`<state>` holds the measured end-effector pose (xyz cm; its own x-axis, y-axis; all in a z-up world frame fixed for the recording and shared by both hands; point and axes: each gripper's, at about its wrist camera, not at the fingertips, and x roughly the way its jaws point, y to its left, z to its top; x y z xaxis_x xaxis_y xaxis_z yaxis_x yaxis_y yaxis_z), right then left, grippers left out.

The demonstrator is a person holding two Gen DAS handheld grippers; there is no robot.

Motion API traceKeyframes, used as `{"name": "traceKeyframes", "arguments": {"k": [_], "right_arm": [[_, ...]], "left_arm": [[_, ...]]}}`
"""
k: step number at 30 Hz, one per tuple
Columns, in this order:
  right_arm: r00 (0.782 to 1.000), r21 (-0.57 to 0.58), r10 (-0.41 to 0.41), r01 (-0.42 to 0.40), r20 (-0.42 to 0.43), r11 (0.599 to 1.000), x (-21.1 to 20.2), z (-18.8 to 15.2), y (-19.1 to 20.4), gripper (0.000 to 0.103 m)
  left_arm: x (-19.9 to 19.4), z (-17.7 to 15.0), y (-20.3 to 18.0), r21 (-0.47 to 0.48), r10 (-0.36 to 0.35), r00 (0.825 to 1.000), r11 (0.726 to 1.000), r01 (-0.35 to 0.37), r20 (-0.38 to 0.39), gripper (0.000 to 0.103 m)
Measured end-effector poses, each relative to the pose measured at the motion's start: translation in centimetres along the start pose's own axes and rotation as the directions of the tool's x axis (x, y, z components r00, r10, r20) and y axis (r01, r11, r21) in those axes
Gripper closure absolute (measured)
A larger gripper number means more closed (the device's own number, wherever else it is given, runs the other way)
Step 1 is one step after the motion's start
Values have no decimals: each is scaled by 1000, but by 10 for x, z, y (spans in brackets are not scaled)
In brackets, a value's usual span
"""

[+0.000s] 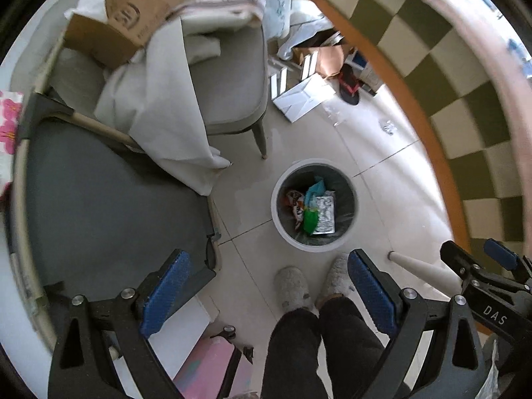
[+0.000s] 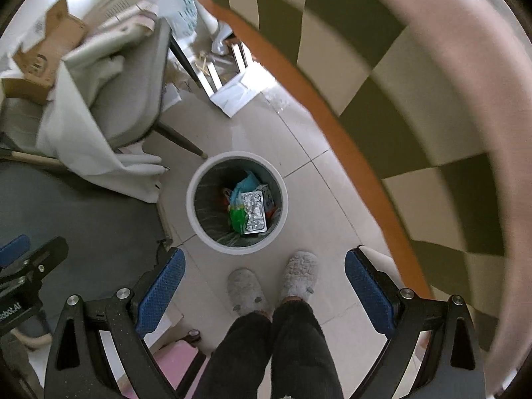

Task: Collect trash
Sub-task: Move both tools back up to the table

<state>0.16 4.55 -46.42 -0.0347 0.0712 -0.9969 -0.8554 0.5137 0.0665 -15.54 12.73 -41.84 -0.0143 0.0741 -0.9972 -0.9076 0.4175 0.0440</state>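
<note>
Left gripper [image 1: 266, 294]: jaws spread wide, nothing between the blue pads; it fills the bottom of the left wrist view, looking straight down at the floor.
Right gripper [image 2: 264, 287]: likewise spread and empty, low in the right wrist view.
Trash bin [image 1: 276, 212]: white round bin with a dark liner, standing on the tiles at centre frame, just above the person's grey slippers [image 1: 292, 287].
Trash in the bin: a silver foil blister pack [image 2: 254, 211], a green wrapper [image 2: 236, 217] and a blue scrap [image 2: 244, 183] lie loosely piled inside, below both grippers and between their fingers in each view.
Trash left on the floor: a small crumpled clear wrapper [image 1: 387, 127] lies right of centre, near the orange edge of the checked table [image 1: 465, 113], well apart from the left gripper.
Handling: it looks very light, thin and crinkly, likely slippery; pinch it across a raised fold, not a flat edge.
White paper [image 1: 304, 98]: flat on the tiles upper centre; light and floppy, best taken by a corner.
</note>
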Motion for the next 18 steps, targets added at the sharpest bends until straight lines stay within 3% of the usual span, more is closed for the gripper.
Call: {"name": "traceKeyframes", "arguments": {"k": [5,11,18], "right_arm": [[1000,8,13,-14,27,1000,-70,-9,-2,5],[997,32,56,-58,61,998,-137,-18,-10,5],[982,131,137,-154,132,979,-207,5,-53,5]], "left_arm": [[-58,-6,-6,24,-15,999,1000,14,37,6],[-125,-7,-18,42,19,995,999,-23,96,6],[-181,29,-59,82,41,975,995,-60,217,6]]}}
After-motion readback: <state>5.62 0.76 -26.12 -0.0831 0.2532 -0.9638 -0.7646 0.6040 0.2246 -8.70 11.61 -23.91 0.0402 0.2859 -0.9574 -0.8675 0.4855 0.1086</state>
